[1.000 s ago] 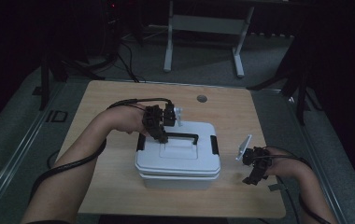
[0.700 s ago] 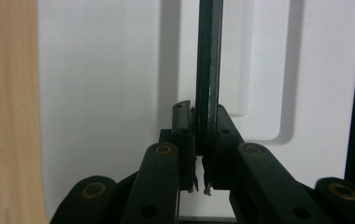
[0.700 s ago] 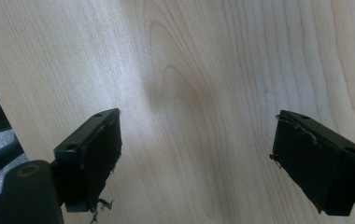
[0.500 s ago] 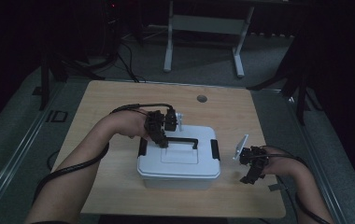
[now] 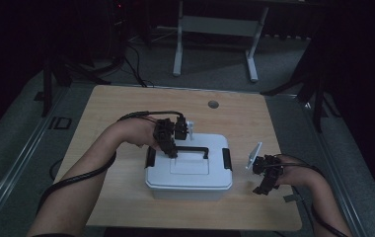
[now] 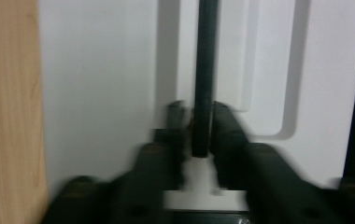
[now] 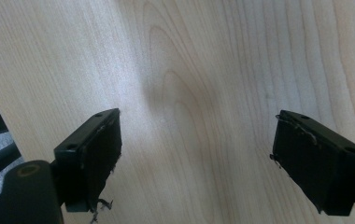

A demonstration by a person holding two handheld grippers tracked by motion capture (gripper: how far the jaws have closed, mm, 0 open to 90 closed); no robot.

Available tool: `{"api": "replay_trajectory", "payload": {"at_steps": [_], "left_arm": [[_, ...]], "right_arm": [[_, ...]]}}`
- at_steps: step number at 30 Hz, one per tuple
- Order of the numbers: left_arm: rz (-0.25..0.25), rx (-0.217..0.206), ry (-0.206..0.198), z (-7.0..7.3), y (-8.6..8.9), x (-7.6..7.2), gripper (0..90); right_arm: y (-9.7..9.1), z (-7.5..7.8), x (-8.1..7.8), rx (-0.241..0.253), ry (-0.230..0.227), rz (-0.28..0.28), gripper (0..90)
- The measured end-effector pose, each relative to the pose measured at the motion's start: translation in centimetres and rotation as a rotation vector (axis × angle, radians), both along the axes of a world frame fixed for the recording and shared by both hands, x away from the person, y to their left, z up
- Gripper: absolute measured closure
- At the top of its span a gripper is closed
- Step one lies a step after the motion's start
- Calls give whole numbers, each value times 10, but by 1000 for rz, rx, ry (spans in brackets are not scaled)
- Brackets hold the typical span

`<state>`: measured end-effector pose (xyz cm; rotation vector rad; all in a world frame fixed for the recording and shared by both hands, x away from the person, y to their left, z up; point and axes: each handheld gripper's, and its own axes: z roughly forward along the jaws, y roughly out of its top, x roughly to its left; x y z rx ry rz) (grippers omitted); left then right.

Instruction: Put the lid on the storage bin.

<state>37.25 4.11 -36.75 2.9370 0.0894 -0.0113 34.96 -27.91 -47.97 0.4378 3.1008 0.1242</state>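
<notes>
- The white plastic storage box (image 5: 189, 168) with black side latches stands on the light wooden table (image 5: 106, 103), near its front edge.
- The left gripper (image 6: 198, 133) is over the box lid; its jaws have just been opening, and the thin black carry handle (image 6: 205, 70) sits between them, loosely.
- The right gripper (image 7: 196, 158) hangs just right of the box, jaws wide apart, holding nothing.
- Risk: if the box is lifted now, the handle can slip out, because the pads do not seem to press it.
</notes>
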Motion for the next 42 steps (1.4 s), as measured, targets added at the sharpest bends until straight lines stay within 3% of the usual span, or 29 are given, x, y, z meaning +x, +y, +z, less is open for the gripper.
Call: {"api": "replay_trajectory", "payload": {"at_steps": [1,3,5,7,8,11,13,14,17,24,26,29,35,37,39,42], "left_arm": [[5,-13,-12,2,1,0,585],[50,-45,5,5,4,3,427],[61,-54,-7,6,7,4,284],[75,-63,-7,6,10,6,202],[62,-61,-28,5,12,6,142],[63,-105,-52,5,18,7,129],[85,-157,-90,6,23,7,33],[100,-178,-88,6,25,7,18],[117,-210,-94,6,31,7,18],[134,-198,-130,0,48,4,18],[143,-210,-134,-2,55,3,18],[156,-193,-143,-5,65,1,18],[199,-231,-145,-6,89,-3,18],[214,-224,-148,-6,98,-6,18],[240,-216,-132,-7,108,-7,18],[273,-238,-147,-8,124,-11,18]], "right_arm": [[0,0,0,4,-1,0,153],[0,0,1,4,-2,-2,153],[0,0,1,4,-7,-4,153],[0,0,2,10,-8,-11,153],[0,0,2,12,-7,-15,153],[-1,1,3,24,-17,-26,153],[-1,2,4,35,-33,-34,153],[-1,2,5,39,-42,-42,153],[-1,5,7,58,-71,-56,152],[-2,11,13,82,-144,-76,153],[-1,11,13,89,-152,-84,153],[-2,11,13,96,-160,-86,153],[-2,8,13,101,-163,-93,153],[-2,7,13,99,-163,-87,153],[-1,7,13,98,-163,-89,153],[-1,7,12,104,-165,-88,153]]}}
